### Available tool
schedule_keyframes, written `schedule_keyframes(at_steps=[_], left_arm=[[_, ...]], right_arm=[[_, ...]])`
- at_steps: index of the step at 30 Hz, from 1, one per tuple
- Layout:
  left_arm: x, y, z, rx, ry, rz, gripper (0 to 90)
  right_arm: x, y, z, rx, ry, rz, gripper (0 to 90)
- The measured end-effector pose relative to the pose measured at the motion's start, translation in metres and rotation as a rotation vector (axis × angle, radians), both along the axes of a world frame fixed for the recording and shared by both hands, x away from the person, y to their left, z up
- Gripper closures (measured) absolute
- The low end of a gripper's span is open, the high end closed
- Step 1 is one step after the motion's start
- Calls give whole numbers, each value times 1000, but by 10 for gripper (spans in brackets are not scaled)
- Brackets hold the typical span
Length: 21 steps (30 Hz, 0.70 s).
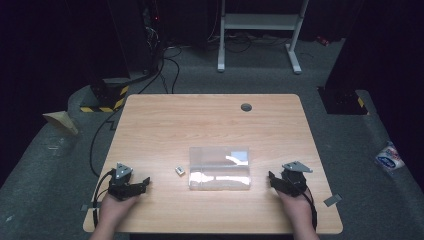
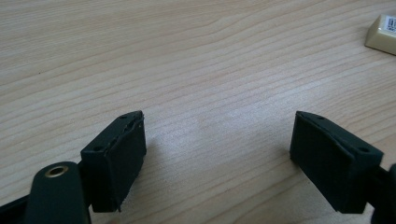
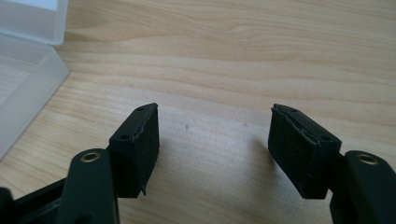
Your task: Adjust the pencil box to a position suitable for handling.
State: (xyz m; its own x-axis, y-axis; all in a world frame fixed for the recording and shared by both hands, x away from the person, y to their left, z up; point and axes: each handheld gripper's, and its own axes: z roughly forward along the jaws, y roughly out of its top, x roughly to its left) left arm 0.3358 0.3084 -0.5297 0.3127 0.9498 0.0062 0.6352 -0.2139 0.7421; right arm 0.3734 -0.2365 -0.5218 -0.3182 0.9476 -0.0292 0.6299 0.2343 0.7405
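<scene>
The light wooden bench (image 1: 210,130) carries a clear rectangular plastic box (image 1: 220,168) near its middle, with a small cream-coloured block (image 1: 179,171) lying just beside the box's left end, apart from it. The left gripper (image 1: 145,182) rests near the bench's front left, its jaws spread wide with nothing between them but bare wood; in the left gripper view the cream block (image 2: 383,33) sits well ahead and off toward the upper right corner. The right gripper (image 1: 271,176) lies at the front right, just beside the box's right end, its jaws parted and empty; the right gripper view shows the box's corner (image 3: 28,56) off to the upper left, clear of the pads.

The likeliest trouble is with the box: it looks light and smooth, so a gripper closing on one wall could slide or tip it, and a shove from the right could push it into the block. The block looks small and low, so the left gripper's wide jaws may close over it or knock it away unless lined up squarely first.
</scene>
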Motion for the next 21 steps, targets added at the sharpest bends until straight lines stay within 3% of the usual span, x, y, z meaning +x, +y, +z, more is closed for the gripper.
schedule_keyframes(at_steps=[5,11,18,21], left_arm=[[0,-2,4,8,28,12,222],[0,-7,6,30,30,28,253],[2,-6,8,-14,9,12,298],[1,-8,9,-10,14,-2,298]], right_arm=[[-3,-1,-2,5,23,-22,300],[-3,-1,-2,9,26,-13,291],[-3,-2,-2,9,26,-10,291],[-3,-2,-2,6,27,-5,291]])
